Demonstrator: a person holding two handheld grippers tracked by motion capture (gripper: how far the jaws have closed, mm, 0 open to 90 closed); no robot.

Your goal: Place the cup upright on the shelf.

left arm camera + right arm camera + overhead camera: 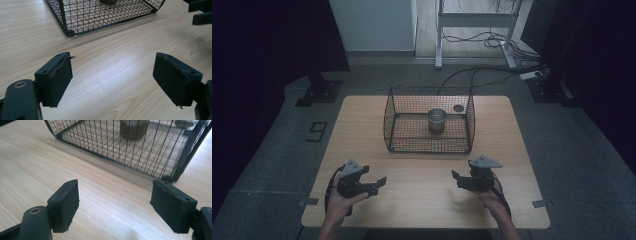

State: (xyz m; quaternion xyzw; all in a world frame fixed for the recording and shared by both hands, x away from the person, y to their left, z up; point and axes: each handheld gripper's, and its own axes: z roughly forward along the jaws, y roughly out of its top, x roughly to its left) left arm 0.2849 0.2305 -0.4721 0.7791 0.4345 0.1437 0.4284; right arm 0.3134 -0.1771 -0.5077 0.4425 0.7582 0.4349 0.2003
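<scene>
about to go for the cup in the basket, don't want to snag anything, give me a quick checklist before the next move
1. Left gripper jaws apart, nothing between: ok
2. Right gripper jaws apart, nothing between: ok
3. Cup upright inside the basket: ok
4. Basket top looks open for a reach from above: ok
5. Table bare between grippers and basket: ok
6. Cup empty: cannot tell

Both black two-jaw grippers, left [379, 183] and right [455, 176], carried grey three-cornered top plates, trailing black cables, and worn rectangular pads.
</scene>
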